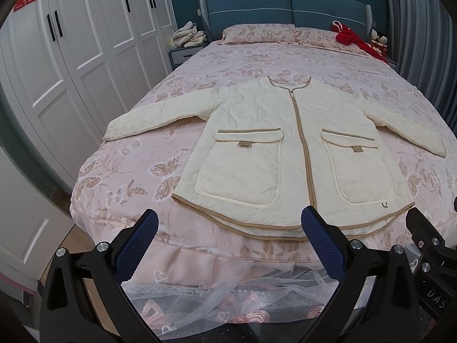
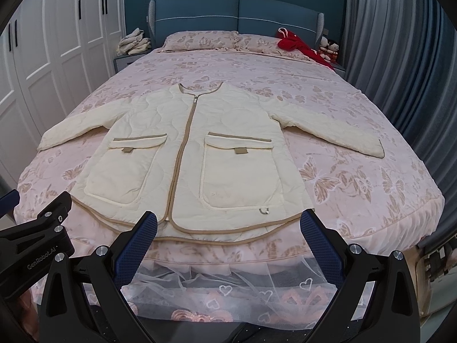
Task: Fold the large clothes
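A cream quilted jacket point(image 1: 285, 148) with tan trim, a zipped front and two large pockets lies flat, front up, on the pink butterfly bedspread point(image 1: 128, 165). Both sleeves are spread out to the sides. Its hem lies at the foot edge of the bed. It also shows in the right wrist view point(image 2: 194, 154). My left gripper point(image 1: 230, 223) is open and empty, just short of the hem. My right gripper point(image 2: 228, 223) is open and empty, also just short of the hem. The right gripper's body shows at the right edge of the left wrist view point(image 1: 428, 245).
White wardrobe doors point(image 1: 71, 57) stand along the left. A blue headboard point(image 1: 285, 8), two pillows point(image 1: 257, 33), a red garment point(image 1: 351, 38) and dolls are at the far end. Folded cloths point(image 1: 188, 35) sit on a nightstand. Grey curtains point(image 2: 400, 57) hang at right. A lace bed skirt point(image 2: 228, 288) hangs below.
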Demonstrator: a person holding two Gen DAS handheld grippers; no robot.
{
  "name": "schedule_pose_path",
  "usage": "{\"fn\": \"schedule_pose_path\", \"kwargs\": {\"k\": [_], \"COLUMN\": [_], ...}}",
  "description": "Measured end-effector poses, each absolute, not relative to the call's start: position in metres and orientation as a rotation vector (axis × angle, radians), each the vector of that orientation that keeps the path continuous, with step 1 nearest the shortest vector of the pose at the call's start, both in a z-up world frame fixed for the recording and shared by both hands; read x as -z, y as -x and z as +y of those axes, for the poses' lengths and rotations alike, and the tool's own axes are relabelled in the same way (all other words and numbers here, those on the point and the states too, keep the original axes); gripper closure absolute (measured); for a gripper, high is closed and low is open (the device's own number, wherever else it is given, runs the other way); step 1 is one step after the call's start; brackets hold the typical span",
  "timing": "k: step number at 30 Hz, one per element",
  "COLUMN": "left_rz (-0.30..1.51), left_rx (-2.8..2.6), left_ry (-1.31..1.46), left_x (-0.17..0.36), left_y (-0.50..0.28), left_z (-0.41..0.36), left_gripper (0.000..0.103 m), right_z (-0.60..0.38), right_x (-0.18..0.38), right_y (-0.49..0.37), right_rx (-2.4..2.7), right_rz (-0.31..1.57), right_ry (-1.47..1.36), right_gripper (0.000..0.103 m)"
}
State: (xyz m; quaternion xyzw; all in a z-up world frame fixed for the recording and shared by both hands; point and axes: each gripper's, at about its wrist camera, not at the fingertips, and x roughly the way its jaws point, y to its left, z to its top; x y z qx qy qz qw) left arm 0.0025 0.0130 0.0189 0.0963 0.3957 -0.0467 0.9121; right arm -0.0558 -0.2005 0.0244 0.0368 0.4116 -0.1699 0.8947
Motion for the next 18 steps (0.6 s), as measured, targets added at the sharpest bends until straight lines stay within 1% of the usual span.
{"fn": "schedule_pose_path", "kwargs": {"k": [11, 18], "left_rz": [0.819, 0.874], "left_rx": [0.1, 0.146], "left_ry": [-0.195, -0.156], "left_x": [-0.018, -0.005], "left_y": [-0.002, -0.012], "left_z": [0.015, 0.025], "left_gripper": [0.005, 0.005], "right_z": [-0.2, -0.213], "right_x": [-0.02, -0.01], "right_y": [0.055, 0.054], "right_rx": [0.344, 0.322], "right_rz": [0.865, 0.879], "right_ry": [-0.085, -0.109], "right_gripper": [0.005, 0.005]}}
